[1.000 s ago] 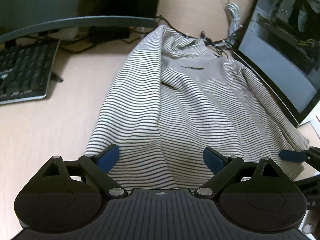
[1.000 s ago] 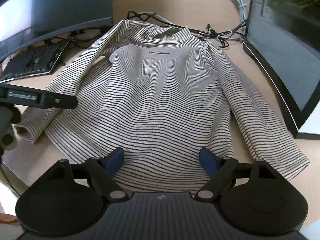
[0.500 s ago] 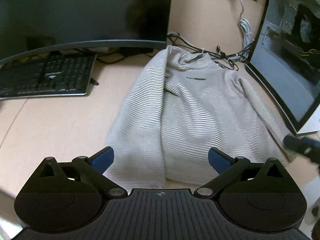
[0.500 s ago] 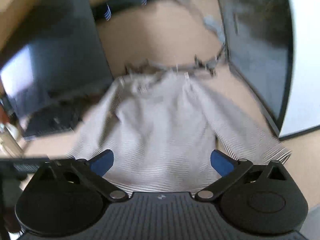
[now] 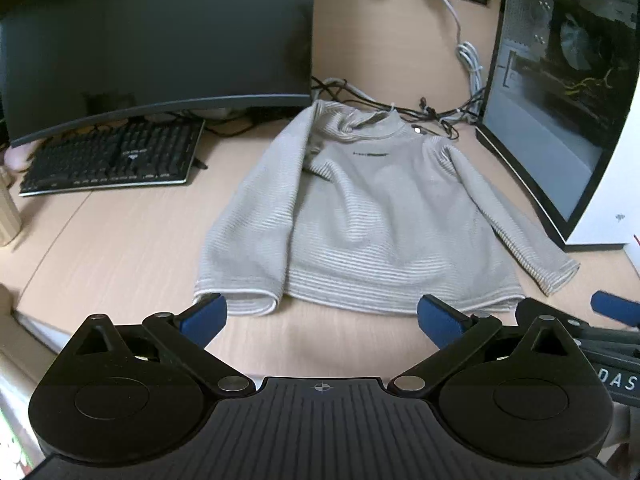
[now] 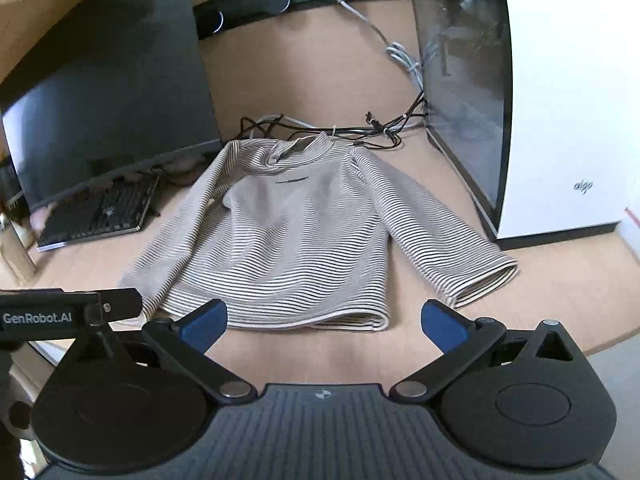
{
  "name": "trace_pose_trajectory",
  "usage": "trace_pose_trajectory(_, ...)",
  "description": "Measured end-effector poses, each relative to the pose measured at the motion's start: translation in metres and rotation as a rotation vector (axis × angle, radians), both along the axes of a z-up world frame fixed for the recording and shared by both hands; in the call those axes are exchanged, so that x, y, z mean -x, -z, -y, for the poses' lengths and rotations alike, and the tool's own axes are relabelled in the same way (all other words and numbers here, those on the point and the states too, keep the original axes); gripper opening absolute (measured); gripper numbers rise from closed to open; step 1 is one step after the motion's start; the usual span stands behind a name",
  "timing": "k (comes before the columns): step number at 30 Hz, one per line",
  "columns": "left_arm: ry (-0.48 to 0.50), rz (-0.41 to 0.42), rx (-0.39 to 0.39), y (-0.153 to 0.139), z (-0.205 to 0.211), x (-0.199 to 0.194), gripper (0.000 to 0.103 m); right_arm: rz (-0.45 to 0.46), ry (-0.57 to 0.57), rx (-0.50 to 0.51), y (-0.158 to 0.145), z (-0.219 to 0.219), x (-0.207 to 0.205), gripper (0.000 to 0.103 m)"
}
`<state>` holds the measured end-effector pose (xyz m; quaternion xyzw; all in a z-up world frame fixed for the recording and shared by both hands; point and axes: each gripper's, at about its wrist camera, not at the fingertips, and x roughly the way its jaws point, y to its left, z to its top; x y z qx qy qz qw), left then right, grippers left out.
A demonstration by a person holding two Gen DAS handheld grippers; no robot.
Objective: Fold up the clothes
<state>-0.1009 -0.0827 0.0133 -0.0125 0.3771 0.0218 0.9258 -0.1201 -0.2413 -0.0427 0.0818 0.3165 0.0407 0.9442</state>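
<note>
A cream long-sleeved top with thin black stripes [image 5: 372, 216] [image 6: 288, 236] lies flat on the wooden desk [image 5: 120, 248], collar toward the back. Its left sleeve lies along the body; the right sleeve [image 6: 436, 240] spreads out toward the computer case. My left gripper [image 5: 320, 316] is open and holds nothing, pulled back above the near hem. My right gripper [image 6: 324, 320] is open too and holds nothing, just short of the hem. The right gripper's blue fingertip [image 5: 612, 304] shows at the right edge of the left wrist view.
A curved monitor [image 5: 160, 40] and a black keyboard [image 5: 116, 160] stand at the back left. A white computer case with a glass side [image 6: 520, 100] stands on the right. Cables [image 6: 340, 130] lie behind the collar. The desk's rounded front edge [image 6: 600, 340] is close.
Both grippers have drawn back and up from over the top; more of the desk and the whole garment now show. Both stay open.
</note>
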Motion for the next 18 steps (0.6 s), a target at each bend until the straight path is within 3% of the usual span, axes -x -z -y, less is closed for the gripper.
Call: trace_pose_trajectory(18,0.001,-0.033,0.006,0.006,0.012,0.012,0.103,-0.042,-0.018,0.008,0.005,0.012,0.015,0.103)
